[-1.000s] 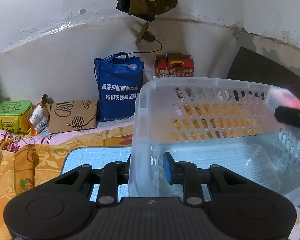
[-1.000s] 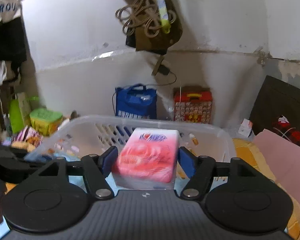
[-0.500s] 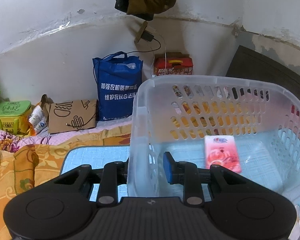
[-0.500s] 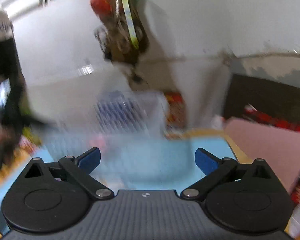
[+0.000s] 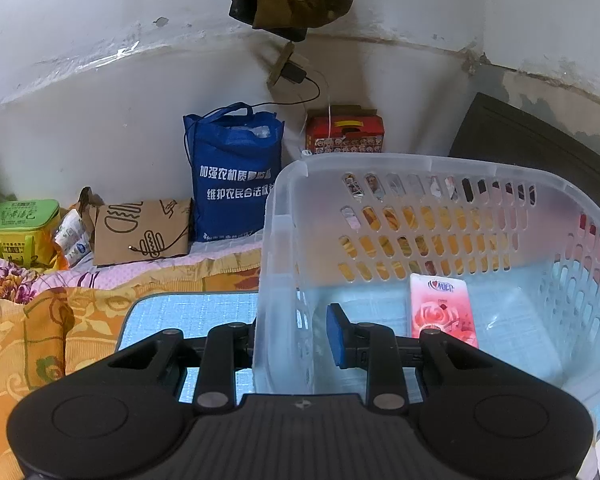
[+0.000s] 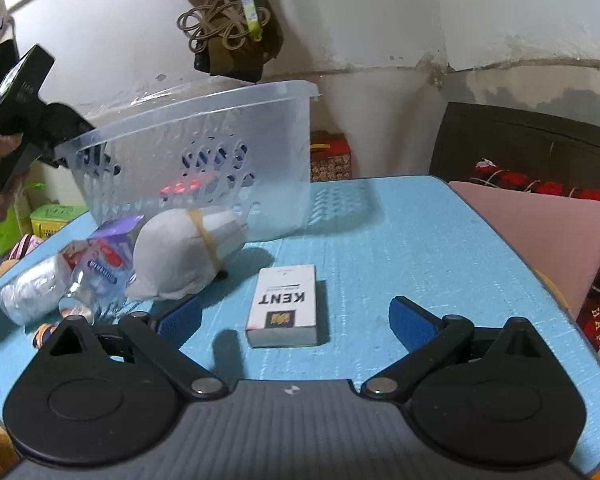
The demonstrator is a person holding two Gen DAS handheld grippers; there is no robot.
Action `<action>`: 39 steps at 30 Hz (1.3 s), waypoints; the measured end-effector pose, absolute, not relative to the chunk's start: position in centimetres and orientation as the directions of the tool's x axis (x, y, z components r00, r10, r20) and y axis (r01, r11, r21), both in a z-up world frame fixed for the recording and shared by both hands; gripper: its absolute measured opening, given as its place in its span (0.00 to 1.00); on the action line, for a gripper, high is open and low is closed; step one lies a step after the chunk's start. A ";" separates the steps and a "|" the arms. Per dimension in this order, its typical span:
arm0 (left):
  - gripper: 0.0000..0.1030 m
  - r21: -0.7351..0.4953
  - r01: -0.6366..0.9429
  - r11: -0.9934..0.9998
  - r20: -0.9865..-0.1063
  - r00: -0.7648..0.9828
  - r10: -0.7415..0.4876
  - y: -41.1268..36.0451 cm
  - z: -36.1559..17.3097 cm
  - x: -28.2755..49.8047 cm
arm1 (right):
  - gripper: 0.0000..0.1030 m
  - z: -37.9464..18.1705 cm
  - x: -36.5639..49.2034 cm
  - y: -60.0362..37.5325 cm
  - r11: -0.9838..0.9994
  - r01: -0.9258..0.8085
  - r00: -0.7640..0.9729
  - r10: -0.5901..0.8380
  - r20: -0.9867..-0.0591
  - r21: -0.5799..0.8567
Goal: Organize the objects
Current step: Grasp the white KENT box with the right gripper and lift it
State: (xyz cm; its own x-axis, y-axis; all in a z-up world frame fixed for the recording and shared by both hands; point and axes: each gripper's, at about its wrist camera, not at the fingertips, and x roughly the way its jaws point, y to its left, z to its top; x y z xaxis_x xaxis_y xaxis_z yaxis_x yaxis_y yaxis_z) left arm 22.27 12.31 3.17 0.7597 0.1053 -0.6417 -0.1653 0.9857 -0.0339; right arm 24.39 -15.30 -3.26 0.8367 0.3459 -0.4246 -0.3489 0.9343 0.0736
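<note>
**Basket wall gripped on the left; right gripper held wide over the cigarette pack**

The left gripper (image 5: pixel 296 336) is seen closed upon the near wall of the translucent plastic basket (image 5: pixel 452 168), one finger outside the wall and the blue-padded finger inside it. The basket is shown as a clear, rounded-rim tub with rows of oval slots in its walls; it is set toward the far left part of the light blue table (image 6: pixel 420 240) and appears tipped in the right wrist view, with its rim (image 6: pixel 204 104) slanted. Inside, a pink tissue pack (image 5: pixel 442 312) printed with a rose pattern is seen lying flat on the basket floor, near the far slotted wall.

The right gripper (image 6: pixel 296 316) is held with its fingers spread wide and nothing between them. Just ahead of it, a white cigarette pack (image 6: pixel 284 304) lettered KENT is seen lying flat on the table, between the two blue pads. To its left, beside the basket's near wall, a white cloth bundle (image 6: pixel 180 256) bound with a rubber band is shown, and further toward the left edge a purple-and-clear packet (image 6: pixel 104 264) and a white plastic roll (image 6: pixel 32 292).

Beyond the table, a blue tote bag (image 5: pixel 232 172) and a red carton (image 5: pixel 344 134) are seen against the wall.
</note>
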 end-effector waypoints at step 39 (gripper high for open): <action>0.32 -0.027 -0.157 0.987 -0.633 0.767 0.105 12.3 3.1 22.2 | 0.39 -2.8 21.3 -15.8 0.927 -0.375 0.866 0.359 -0.349 0.024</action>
